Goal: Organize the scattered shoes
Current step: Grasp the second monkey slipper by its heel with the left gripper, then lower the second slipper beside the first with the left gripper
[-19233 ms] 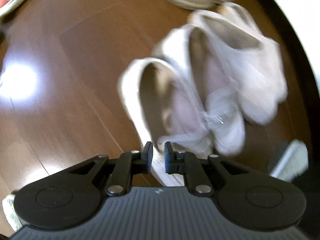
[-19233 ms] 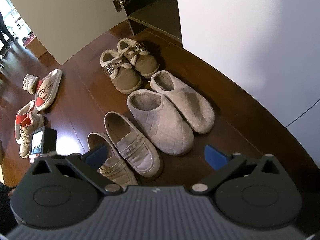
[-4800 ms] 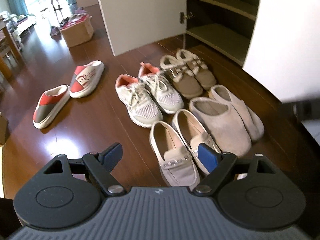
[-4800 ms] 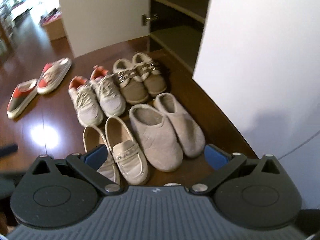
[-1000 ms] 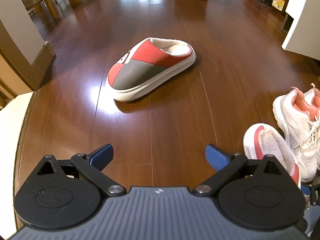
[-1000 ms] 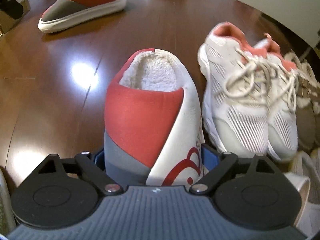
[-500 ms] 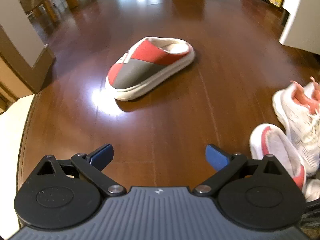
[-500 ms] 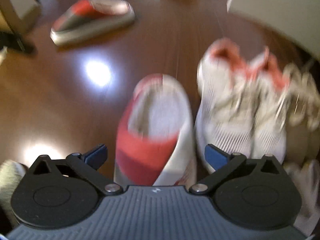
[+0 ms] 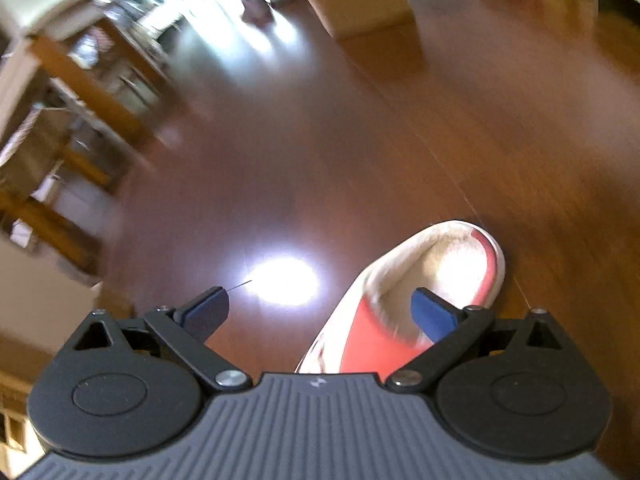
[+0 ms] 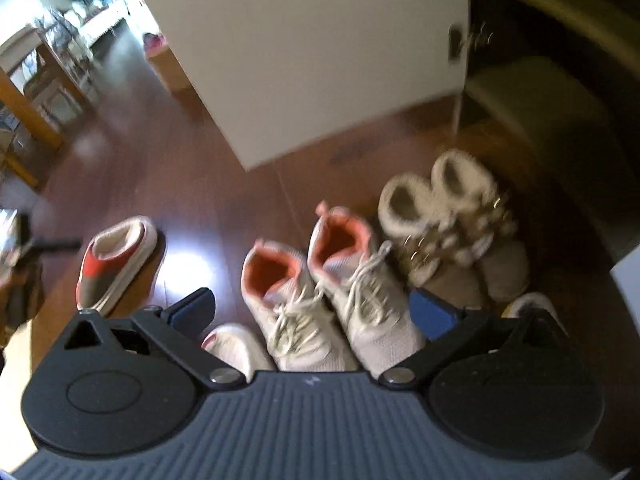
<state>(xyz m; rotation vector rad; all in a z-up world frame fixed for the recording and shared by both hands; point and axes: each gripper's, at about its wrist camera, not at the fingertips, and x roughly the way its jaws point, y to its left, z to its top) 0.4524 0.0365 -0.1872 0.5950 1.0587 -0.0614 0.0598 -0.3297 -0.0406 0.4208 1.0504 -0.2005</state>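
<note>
Released a moment ago — the red-and-grey slipper that sat clamped between the right gripper's (image 10: 310, 312) jaws a second back now stands on the floor, only its pale heel (image 10: 234, 346) peeking out low in the right wrist view, just left of the pair of white sneakers (image 10: 320, 300). Jaws spread to their widest, nothing between them but floor and shoes seen from above. Lifted well clear since then: whole row in sight now, fleece-lined buckle shoes (image 10: 452, 224) to the right of the sneakers, open cabinet door (image 10: 320, 52) beyond.

Left gripper (image 9: 318, 312) swung across in the same second. Mate of that slipper, half a second ago well off at the far middle of the left wrist view, now right under the tool — the second red-and-grey slipper (image 9: 420, 292), heel opening facing away, right finger (image 9: 434, 314) hanging over its fleece lining, left finger (image 9: 206, 312) over bare floor. Jaws wide, not pressing on anything. Same slipper in the right wrist view (image 10: 116, 264), standing alone, well left of the sneakers.

Meaning, by the look of it: one slipper placed in line, the other the last stray, about to be gripped and brought over beside its mate. Blur heavy in both views, so exact contact not to be told.
</note>
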